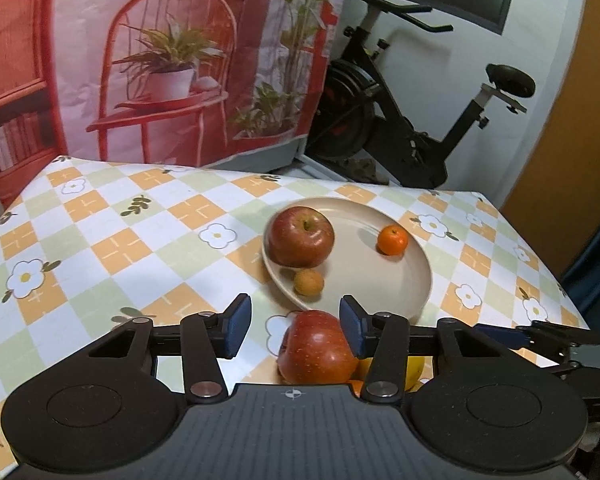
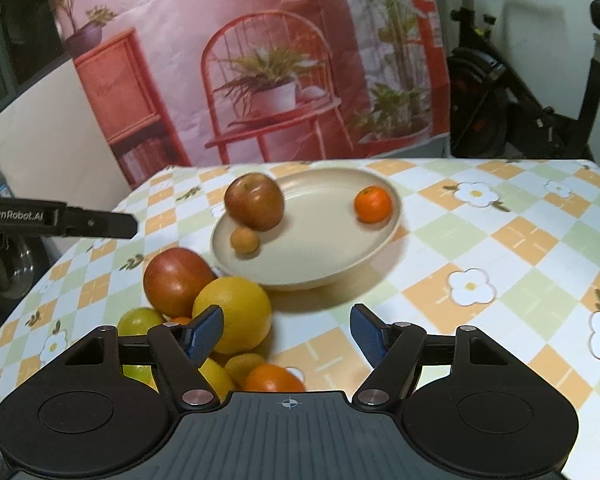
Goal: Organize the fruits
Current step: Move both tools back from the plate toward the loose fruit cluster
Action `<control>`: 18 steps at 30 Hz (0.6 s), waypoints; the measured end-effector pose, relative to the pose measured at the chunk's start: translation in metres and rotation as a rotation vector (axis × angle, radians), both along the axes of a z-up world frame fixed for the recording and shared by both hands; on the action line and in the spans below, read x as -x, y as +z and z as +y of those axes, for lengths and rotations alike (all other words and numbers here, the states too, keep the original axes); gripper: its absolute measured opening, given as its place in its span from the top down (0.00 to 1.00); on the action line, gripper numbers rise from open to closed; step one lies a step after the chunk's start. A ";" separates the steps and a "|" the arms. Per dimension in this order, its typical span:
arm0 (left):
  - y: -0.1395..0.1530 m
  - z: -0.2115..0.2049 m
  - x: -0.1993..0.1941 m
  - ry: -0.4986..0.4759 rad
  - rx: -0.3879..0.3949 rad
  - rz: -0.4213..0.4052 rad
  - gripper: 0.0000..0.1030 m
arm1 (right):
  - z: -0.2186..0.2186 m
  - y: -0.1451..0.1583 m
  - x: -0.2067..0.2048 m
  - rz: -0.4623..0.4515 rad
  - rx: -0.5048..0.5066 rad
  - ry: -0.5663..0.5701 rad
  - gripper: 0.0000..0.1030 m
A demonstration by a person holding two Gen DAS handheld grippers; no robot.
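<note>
Both jaw pairs stand apart, gripping nothing: our left gripper point(image 1: 296, 326) straddles a red apple point(image 1: 318, 350) without pressing it; our right gripper point(image 2: 286, 330) is empty. At twelve o'clock, the plate point(image 2: 324, 256) holds an apple point(image 2: 255, 201), a mandarin point(image 2: 373, 204) and a small tan fruit point(image 2: 244, 241).

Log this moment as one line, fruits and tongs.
plate: apple, small orange, walnut-like fruit | left tongs: open over table apple | right tongs: open, empty
</note>
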State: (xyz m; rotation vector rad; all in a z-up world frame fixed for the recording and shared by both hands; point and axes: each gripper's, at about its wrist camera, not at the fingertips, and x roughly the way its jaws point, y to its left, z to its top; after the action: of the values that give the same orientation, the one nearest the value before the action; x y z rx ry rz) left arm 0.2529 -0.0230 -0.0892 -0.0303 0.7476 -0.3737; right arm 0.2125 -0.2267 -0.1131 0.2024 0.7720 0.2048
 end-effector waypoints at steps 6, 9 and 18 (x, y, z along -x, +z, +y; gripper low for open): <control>-0.003 -0.003 -0.005 -0.011 -0.006 0.005 0.50 | 0.013 -0.003 -0.016 0.022 -0.006 0.062 0.36; -0.004 -0.002 -0.008 -0.012 -0.007 0.008 0.50 | 0.023 -0.004 -0.025 0.032 -0.006 0.100 0.36; -0.005 -0.007 -0.013 -0.030 -0.010 0.016 0.50 | 0.024 -0.009 -0.035 0.069 -0.007 0.134 0.45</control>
State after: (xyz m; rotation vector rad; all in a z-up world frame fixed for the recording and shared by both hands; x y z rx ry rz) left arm 0.2655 -0.0299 -0.0940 -0.0132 0.7666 -0.3986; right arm 0.2478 -0.2027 -0.1226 0.1655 0.8542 0.3285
